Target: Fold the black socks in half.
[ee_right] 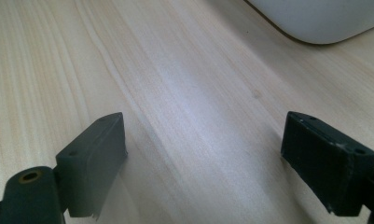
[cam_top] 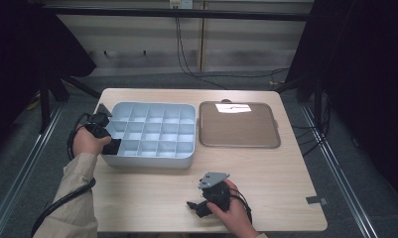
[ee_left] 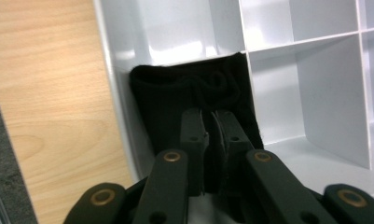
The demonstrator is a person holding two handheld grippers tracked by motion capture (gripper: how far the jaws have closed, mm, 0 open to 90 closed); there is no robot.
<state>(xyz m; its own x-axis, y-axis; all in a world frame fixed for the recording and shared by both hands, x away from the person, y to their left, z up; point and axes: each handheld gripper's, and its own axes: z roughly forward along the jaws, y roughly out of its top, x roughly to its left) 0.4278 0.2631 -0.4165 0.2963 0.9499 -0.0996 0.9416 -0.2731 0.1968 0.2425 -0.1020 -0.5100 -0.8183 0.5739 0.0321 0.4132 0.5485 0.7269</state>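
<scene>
While my left hand-held gripper (ee_left: 211, 122) pinches the black cloth (ee_left: 175, 93) inside the grey tray (cam_top: 152, 161), I must let go; my right hand-held gripper (ee_right: 203, 158) waits wide open.

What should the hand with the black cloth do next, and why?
Probably open the left gripper and lift away. Its jaws pinch the black cloth, which already sits in a corner compartment of the grey tray. The right gripper waits open over the table.
</scene>
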